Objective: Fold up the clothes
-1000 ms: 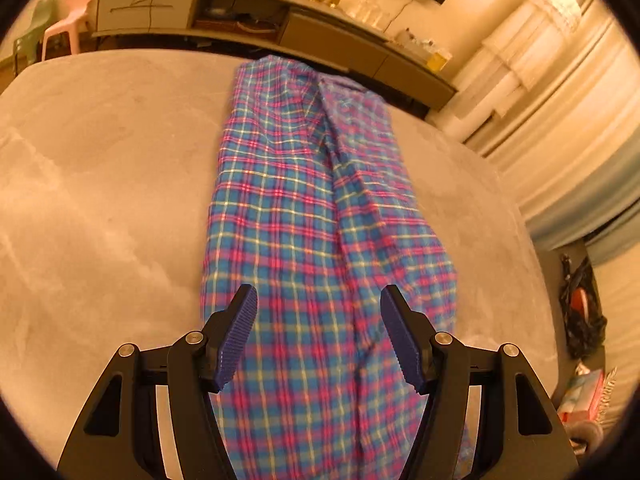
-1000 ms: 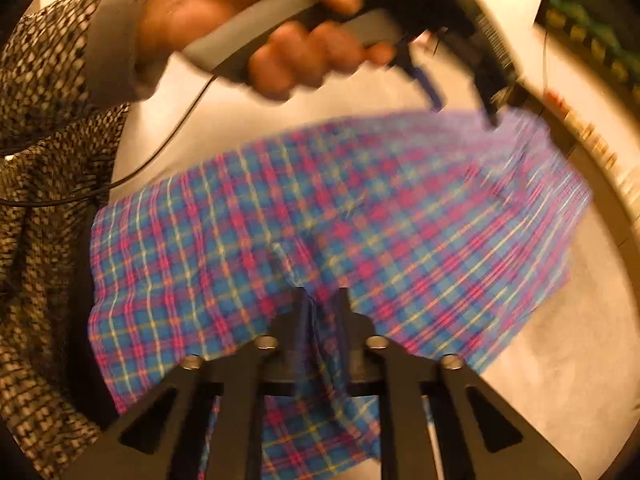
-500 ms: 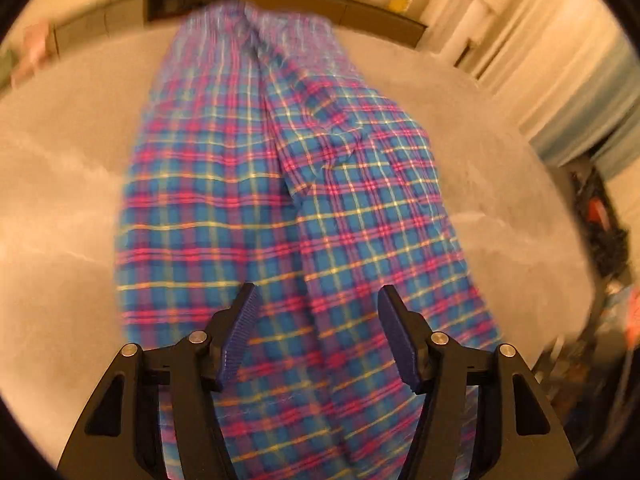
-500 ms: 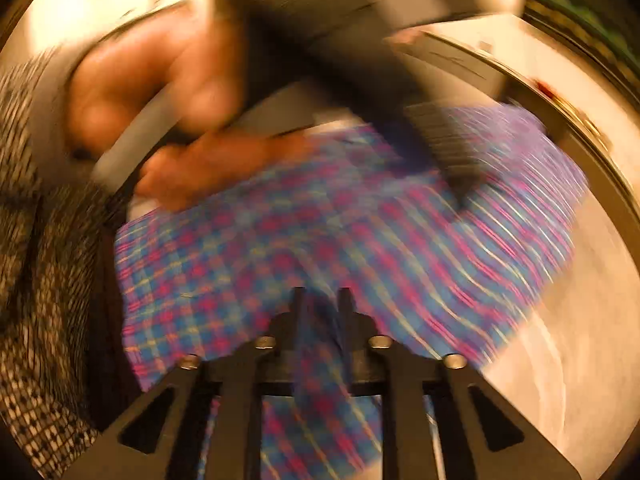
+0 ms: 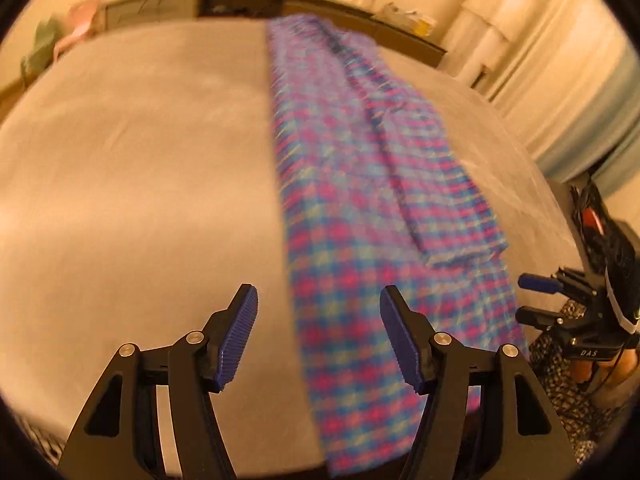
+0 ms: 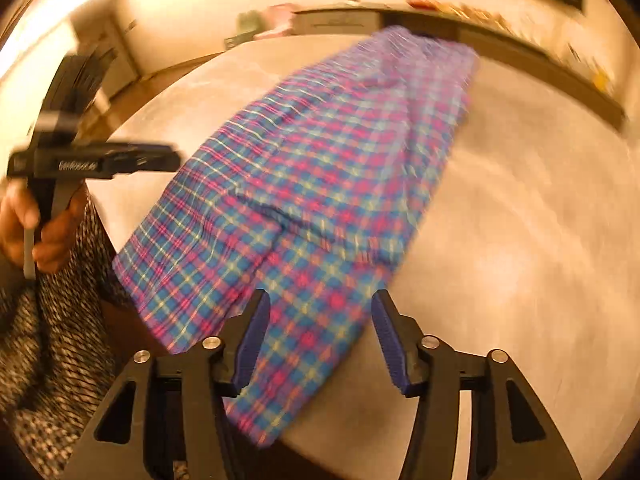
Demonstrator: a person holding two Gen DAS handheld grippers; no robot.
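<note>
Over the plaid garment (image 6: 320, 184), right claw (image 6: 320, 340) has released; left claw (image 5: 318, 338) stays spread.

Right hand-held gripper (image 6: 320, 338) no longer pinching the blue-and-pink plaid cloth garment (image 6: 320, 184), jaws now spread wide above its near end, left hand-held gripper (image 5: 318, 338) shifted off the garment toward 9 o'clock, straddling its edge, garment lying flat.

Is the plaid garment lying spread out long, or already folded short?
Spread long: the plaid garment stretches across the bed, doubled only lengthwise.
</note>
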